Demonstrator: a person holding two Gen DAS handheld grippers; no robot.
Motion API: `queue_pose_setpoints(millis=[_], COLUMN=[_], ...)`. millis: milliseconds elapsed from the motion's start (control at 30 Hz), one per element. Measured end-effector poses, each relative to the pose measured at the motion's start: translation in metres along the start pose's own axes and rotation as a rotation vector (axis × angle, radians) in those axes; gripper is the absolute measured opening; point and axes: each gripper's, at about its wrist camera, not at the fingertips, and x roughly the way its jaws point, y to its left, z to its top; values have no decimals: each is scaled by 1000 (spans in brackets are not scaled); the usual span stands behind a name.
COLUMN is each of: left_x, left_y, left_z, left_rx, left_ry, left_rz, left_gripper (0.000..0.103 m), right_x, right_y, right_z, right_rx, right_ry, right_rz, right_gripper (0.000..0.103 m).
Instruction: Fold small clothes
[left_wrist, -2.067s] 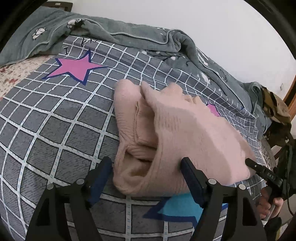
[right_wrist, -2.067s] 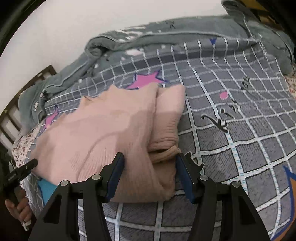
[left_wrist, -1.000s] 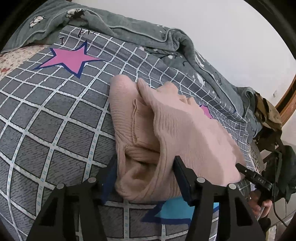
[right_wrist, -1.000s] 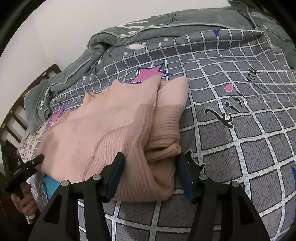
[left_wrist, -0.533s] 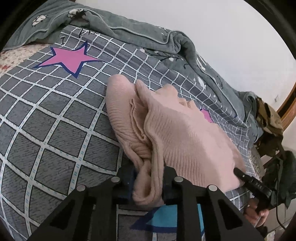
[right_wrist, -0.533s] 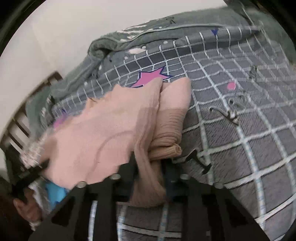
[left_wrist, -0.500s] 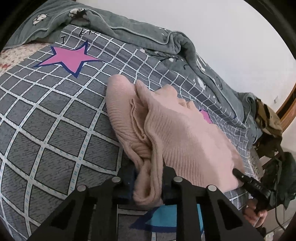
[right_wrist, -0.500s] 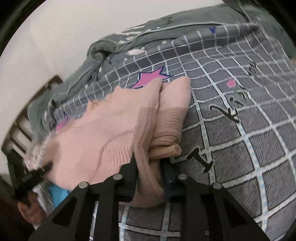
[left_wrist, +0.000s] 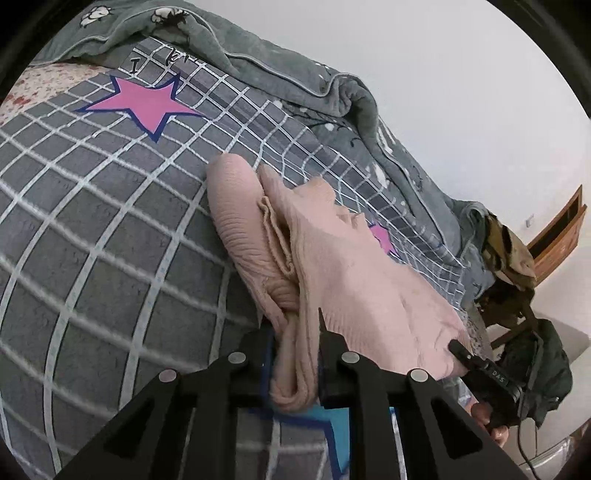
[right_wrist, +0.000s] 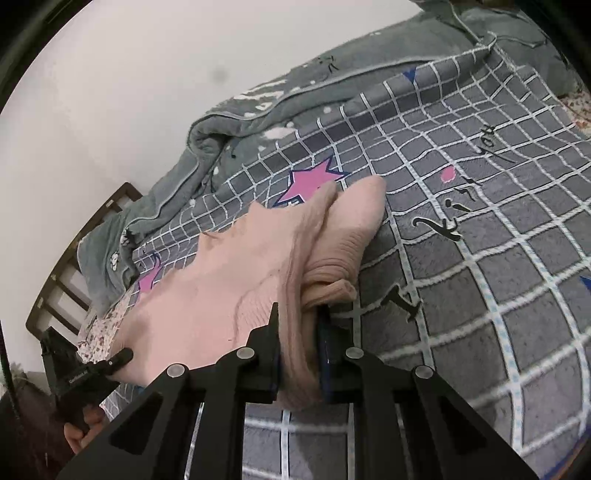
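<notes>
We read "DAS" on the right hand-held gripper (left_wrist: 456, 349) and a handwritten "I" on the bed (left_wrist: 92, 229). Both hand-held grippers, left (left_wrist: 297, 354), angled downward, were closing, clamped on the pink sweater (left_wrist: 332, 266) at the bed's near edge.

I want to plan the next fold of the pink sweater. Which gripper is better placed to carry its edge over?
Neither clearly: it likely takes both. The left gripper and the right gripper are each closing on a near corner of the pink sweater, cloth bunched between the jaws.
</notes>
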Motion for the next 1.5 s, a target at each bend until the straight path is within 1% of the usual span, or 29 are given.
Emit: queue_pose_setpoints(millis=[67,200,300,367,400,467,500,567,667,800,1000,1033,1100,1167,1267,1367,1433,1500], left_x=[-10,-25,-26,-26,-25,-23,-22,-21,-22,-22,-16,-15,-16,-16,-14,-6,-2,1], left_y=[-1,-9,-14,-17,-17,-15,-15,-15,-16,-19,-19,-19,-17,-17,-17,-18,-18,-19], left_z=[-12,-36,-40,-38,-37,-34,-32,-27,-23,-17,-9,-8,-8,-7,-5,-4,-5,-5], left_rx=[3,56,96,120,124,123,123,129,117,115,121,115,105,99,92,86,81,84], left_ry=[5,-6,-15,-23,-22,-30,-39,-48,-52,-74,-85,-90,-104,-108,-103,-82,-65,-59], left_rz=[-13,11,73,125,140,159,171,197,184,200,229,237,248,239,221,226,221,224], left_gripper=[17,17,23,35,38,58,60,60,60,61,62,62,62,62,62,62,62,62], right_x=[-10,-33,-38,-38,-41,-52,-56,-64,-65,-52,-6,2,19,28,37,51,58,65], right_y=[0,-2,-6,-6,-5,1,3,14,35,70,108,111,115,119,125,125,124,127], right_z=[-5,-25,-37,-39,-39,-37,-37,-34,-31,-36,-56,-59,-67,-72,-67,-59,-57,-56], right_rx=[-19,-36,-49,-58,-65,-103,-122,-166,-220,-307,-369,-375,-386,-405,-411,-390,-387,-394], right_ry=[-6,0,11,16,9,-25,-41,-71,-77,-74,1,15,34,22,24,42,31,25], right_rz=[-7,-15,-52,-93,-111,-148,-171,-216,-220,-206,-140,-139,-151,-167,-165,-164,-161,-178], right_gripper=[16,16,18,21,23,23,23,23,23,23,24,24,30,32,34,35,37,38])
